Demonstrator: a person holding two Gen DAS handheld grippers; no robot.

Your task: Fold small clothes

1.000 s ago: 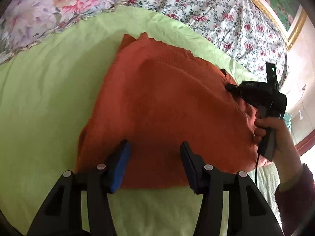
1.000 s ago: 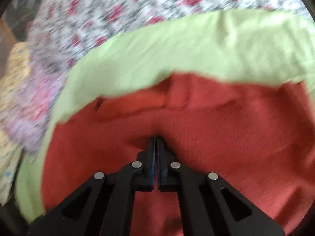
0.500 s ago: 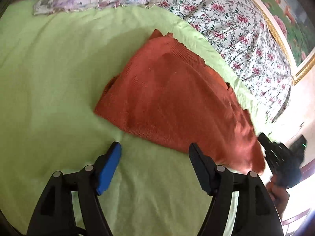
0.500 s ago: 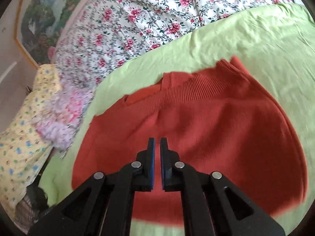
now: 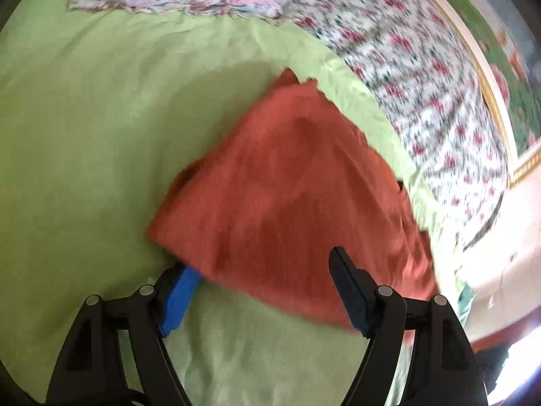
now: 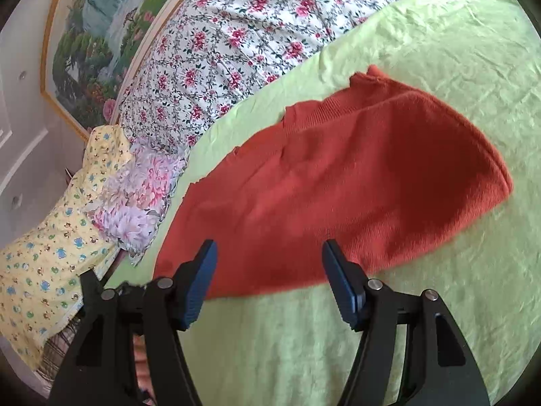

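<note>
An orange-red knitted garment (image 5: 287, 186) lies folded on the green sheet (image 5: 84, 118). My left gripper (image 5: 260, 264) is at its near corner and its jaws are opening. The blue-padded left finger (image 5: 179, 297) meets the blurred cloth edge, and the right finger (image 5: 348, 291) hangs over the cloth; neither pad presses on it. In the right wrist view the same garment (image 6: 355, 186) spreads ahead, ribbed hem at the far side. My right gripper (image 6: 267, 250) is opening too, with the near edge of the cloth showing between its fingers, ungripped.
A floral quilt (image 6: 236, 34) borders the green sheet (image 6: 439, 304) at the far side. A pink-flowered pillow (image 6: 135, 203) and a yellow patterned cloth (image 6: 50, 253) lie at the left. A framed painting (image 6: 94, 34) hangs on the wall behind.
My right gripper drew back off the garment and went from shut to wide open. My left gripper pulled away, rolled, then came in to the garment's near corner. The other hand left its view.
</note>
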